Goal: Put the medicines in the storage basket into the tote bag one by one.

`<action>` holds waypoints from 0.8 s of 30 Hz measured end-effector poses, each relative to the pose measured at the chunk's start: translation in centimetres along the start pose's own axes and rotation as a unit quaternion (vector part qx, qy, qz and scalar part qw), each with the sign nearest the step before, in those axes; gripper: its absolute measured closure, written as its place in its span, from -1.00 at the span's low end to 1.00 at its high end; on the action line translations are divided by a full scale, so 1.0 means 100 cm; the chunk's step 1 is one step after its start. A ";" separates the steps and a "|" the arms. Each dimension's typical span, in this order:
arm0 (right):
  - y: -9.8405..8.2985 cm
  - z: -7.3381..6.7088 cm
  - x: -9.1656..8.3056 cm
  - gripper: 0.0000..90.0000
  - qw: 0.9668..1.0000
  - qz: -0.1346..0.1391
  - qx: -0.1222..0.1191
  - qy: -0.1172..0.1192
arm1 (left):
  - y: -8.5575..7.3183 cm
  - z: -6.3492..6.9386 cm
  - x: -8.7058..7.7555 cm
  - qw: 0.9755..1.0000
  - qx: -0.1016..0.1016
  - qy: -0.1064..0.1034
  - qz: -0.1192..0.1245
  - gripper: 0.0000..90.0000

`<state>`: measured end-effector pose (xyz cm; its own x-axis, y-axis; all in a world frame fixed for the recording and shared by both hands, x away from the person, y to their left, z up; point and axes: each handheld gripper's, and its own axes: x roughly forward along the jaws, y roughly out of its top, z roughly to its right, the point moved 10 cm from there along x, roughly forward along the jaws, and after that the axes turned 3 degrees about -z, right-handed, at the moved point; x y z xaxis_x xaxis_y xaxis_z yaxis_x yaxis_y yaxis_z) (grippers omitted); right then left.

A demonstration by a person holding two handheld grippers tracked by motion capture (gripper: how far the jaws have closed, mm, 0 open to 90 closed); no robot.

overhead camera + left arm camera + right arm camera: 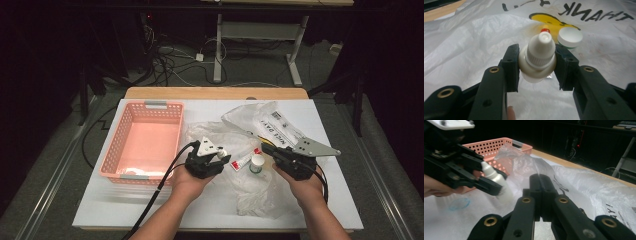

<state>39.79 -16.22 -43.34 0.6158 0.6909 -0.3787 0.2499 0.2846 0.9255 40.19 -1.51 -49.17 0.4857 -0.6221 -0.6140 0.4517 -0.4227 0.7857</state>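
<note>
Between the pads of my left gripper (537, 67) sits a small white dropper bottle (538, 58), clamped at its shoulder, with its ribbed cap and nozzle pointing away from me along the jaws. From above, that left gripper (220, 159) hangs over the crumpled plastic bag (260, 190) near the middle of the white table (100, 210), just to the right of the pink basket (131, 145). Ahead of the bottle, lying on the bag, I see a round white-capped jar (570, 36) and a tube with a red cap (545, 30), close together beside the yellow print and the black lettering. My right gripper (541, 178) has its jaws pressed together with a thin fold of the clear bag pinched between the tips; the film rises from there in a peak toward the basket. In the high view the right gripper (265, 146) rests on the bag's right part, well apart from the basket, with the jar and tube lying between my two tools.
</note>
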 end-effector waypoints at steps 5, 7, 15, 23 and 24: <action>0.001 0.001 0.000 1.00 1.000 0.002 0.002 0.000 | 0.007 -0.005 0.019 1.000 0.000 0.006 -0.007 0.29; 0.001 0.001 0.000 1.00 1.000 0.003 0.001 0.000 | 0.010 -0.006 0.027 1.000 0.002 0.009 -0.007 0.29; 0.002 0.002 0.001 1.00 1.000 0.004 0.004 -0.001 | 0.021 -0.008 0.061 1.000 0.009 0.014 -0.014 0.29; 0.002 0.004 -0.001 1.00 1.000 0.006 0.007 -0.001 | 0.031 -0.006 0.091 1.000 0.000 0.014 -0.010 0.29; 0.002 0.004 -0.001 1.00 1.000 0.006 0.008 -0.001 | 0.031 -0.004 0.095 1.000 0.000 0.013 -0.009 0.29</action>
<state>40.09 -16.50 -43.16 0.6207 0.6929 -0.3670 0.2536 0.2655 0.9302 46.52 -8.43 -52.62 0.4970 -0.5975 -0.6293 0.4609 -0.4326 0.7748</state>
